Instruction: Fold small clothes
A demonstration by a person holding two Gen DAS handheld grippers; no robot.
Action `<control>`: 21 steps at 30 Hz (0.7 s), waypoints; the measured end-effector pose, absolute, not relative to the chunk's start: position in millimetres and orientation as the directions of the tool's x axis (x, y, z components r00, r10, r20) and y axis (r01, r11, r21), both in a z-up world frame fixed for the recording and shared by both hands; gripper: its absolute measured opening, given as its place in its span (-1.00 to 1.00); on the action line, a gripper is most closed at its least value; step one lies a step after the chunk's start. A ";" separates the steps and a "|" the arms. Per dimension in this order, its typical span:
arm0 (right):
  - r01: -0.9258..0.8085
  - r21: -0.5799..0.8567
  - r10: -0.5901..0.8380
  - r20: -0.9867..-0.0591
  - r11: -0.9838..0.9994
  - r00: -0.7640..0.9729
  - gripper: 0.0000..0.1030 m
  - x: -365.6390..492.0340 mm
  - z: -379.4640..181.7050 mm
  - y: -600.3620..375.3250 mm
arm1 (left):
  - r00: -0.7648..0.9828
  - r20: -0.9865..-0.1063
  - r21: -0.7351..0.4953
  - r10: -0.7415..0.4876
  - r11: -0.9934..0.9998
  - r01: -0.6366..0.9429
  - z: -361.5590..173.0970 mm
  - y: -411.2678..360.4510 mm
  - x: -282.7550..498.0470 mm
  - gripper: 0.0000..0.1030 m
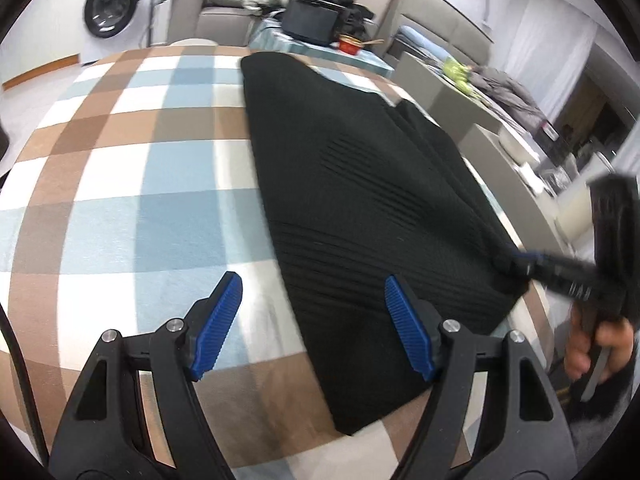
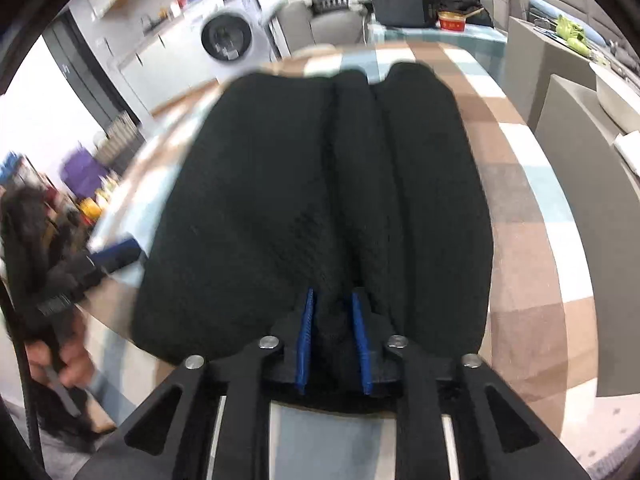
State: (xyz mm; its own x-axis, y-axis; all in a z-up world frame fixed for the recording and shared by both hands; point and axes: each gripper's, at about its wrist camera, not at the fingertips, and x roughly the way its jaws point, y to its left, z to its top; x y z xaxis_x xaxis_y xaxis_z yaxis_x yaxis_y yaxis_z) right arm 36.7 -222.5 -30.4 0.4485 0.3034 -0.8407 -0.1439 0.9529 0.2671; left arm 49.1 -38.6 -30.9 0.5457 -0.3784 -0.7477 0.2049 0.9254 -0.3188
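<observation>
Right gripper pinched the near hem of the black knit garment; left gripper waited with jaws apart.

The black knit garment lay flat on the checked tablecloth. The right gripper was clamped on a bunched ridge of its near edge. The left gripper hovered spread at the opposite near corner, gripping nothing. A clean fold likely needed that corner pinched too, then both lifted evenly.

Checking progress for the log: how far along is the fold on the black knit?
Done: the black knit garment lies on the checked cloth, sides apparently folded in. In hand: the right tongs pinch its near edge; the left tongs hover open at its left edge. Left: the lengthwise fold.
</observation>
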 end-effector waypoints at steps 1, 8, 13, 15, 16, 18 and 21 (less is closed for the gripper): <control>-0.143 0.280 0.314 -0.827 0.949 0.466 -0.26 35.9 -26.3 -226.1 | 0.540 -0.746 -0.320 -0.389 0.921 0.222 -31.6 -42.6 47.9 0.39; -0.115 0.339 0.350 -0.803 0.934 0.483 0.18 61.5 -30.2 -247.6 | 0.473 -0.816 -0.194 -0.333 0.928 0.319 -51.2 -68.9 38.8 0.45; -0.159 0.431 0.455 -0.774 0.888 0.440 0.19 104.3 -44.3 -247.0 | 0.451 -0.821 -0.209 -0.349 0.920 0.332 -51.5 -65.7 35.3 0.46; -0.203 0.443 0.486 -0.763 0.873 0.425 0.19 121.7 -47.3 -238.2 | 0.450 -0.815 -0.236 -0.366 0.918 0.319 -51.1 -60.2 35.9 0.46; -0.213 0.438 0.486 -0.768 0.874 0.418 0.19 126.0 -48.2 -234.8 | 0.452 -0.814 -0.240 -0.364 0.920 0.309 -50.6 -57.7 36.3 0.46; -0.248 0.424 0.490 -0.781 0.871 0.387 0.19 138.1 -49.4 -225.3 | 0.457 -0.814 -0.241 -0.359 0.924 0.297 -50.0 -54.4 36.8 0.46; -0.296 0.376 0.468 -0.802 0.878 0.371 -0.15 151.5 -48.1 -214.1 | 0.461 -0.813 -0.247 -0.356 0.927 0.281 -49.1 -49.4 38.8 0.46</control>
